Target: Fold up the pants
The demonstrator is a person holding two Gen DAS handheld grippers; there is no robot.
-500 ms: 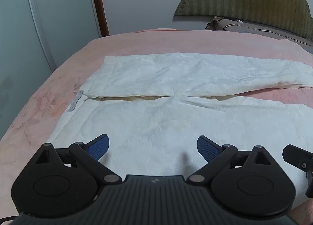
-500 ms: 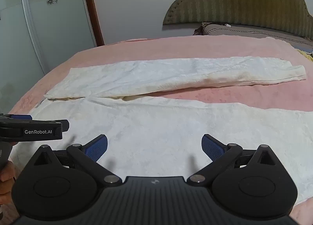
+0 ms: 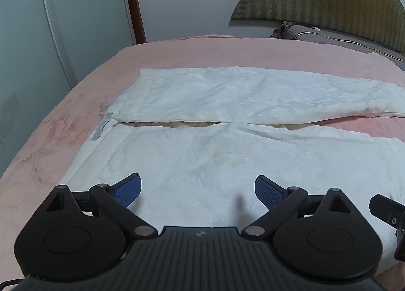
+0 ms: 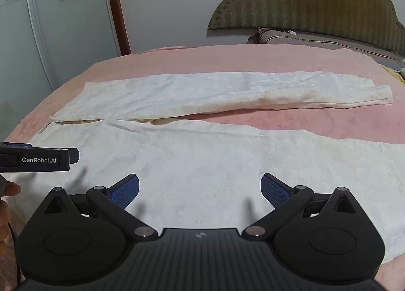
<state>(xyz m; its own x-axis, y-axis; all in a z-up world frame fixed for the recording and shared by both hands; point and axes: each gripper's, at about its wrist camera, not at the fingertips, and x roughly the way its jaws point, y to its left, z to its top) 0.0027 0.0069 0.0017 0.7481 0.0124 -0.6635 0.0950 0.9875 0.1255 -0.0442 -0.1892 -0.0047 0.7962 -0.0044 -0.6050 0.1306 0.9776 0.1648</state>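
White pants [image 3: 202, 154] lie spread flat on a pink bed, waist at the left, the two legs running to the right. The far leg [image 4: 227, 93] and the near leg [image 4: 227, 159] part in a V at the crotch. My left gripper [image 3: 198, 189] is open and empty, hovering over the near waist area. My right gripper [image 4: 200, 189] is open and empty over the near leg. The left gripper's body shows at the left edge of the right wrist view [image 4: 35, 159].
The pink bedspread [image 3: 227, 53] covers the bed. A green padded headboard [image 4: 316, 4] and a brown pillow [image 4: 316, 40] stand at the far right. A wardrobe with flower decals [image 4: 50, 25] stands to the left beyond the bed edge.
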